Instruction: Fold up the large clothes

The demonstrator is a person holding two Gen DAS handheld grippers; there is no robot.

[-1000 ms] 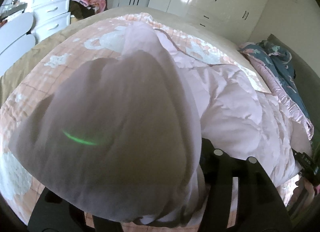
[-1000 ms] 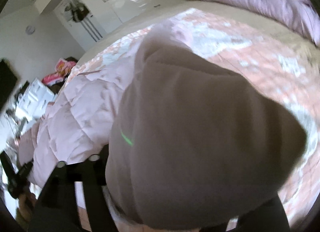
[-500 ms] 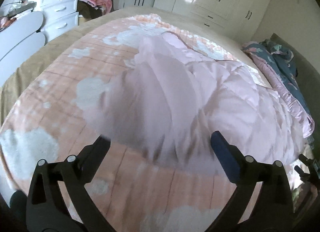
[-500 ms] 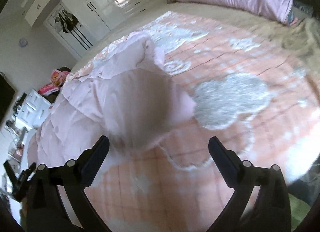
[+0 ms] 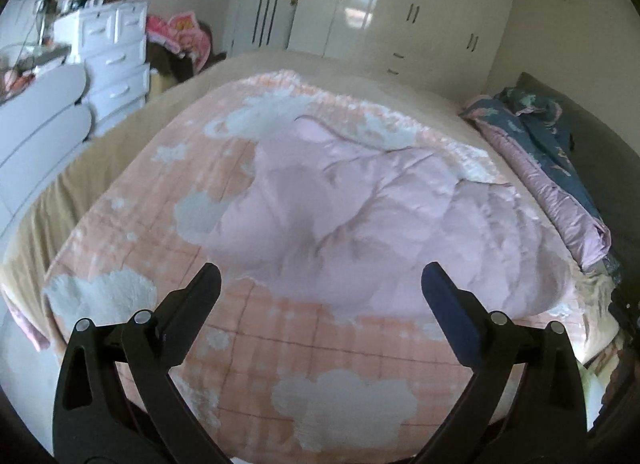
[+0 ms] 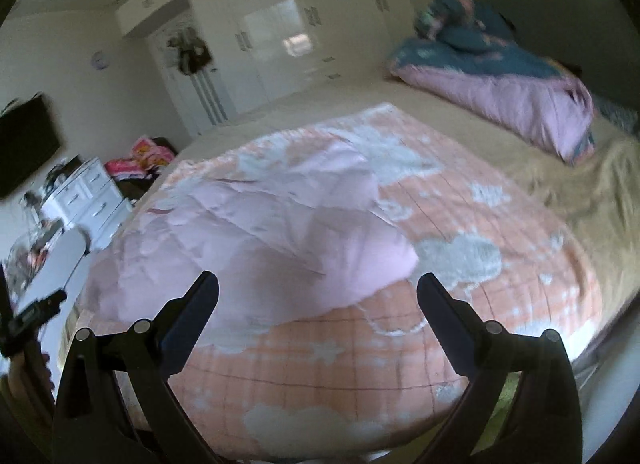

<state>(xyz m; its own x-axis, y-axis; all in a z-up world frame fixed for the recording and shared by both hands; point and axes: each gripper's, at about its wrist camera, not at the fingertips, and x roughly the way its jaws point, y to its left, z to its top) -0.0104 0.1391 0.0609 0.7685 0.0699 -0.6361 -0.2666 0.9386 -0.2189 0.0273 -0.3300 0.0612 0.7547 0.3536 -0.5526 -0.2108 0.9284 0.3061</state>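
A large pale pink quilted garment (image 5: 360, 216) lies folded over in a puffy heap on the peach blanket with white clouds (image 5: 280, 348). It also shows in the right wrist view (image 6: 256, 236) on the same blanket (image 6: 460, 304). My left gripper (image 5: 320, 284) is open and empty, held above the blanket just short of the garment's near edge. My right gripper (image 6: 318, 290) is open and empty too, near the garment's near edge.
A rolled pink and dark blue duvet (image 5: 552, 168) lies at the bed's right side, seen also in the right wrist view (image 6: 500, 84). White drawers (image 5: 112, 60) stand left of the bed. White wardrobes (image 5: 400, 12) line the far wall.
Both grippers held the pink garment up close to the cameras, then opened and let it drop onto the bed. Both have since pulled back from it.
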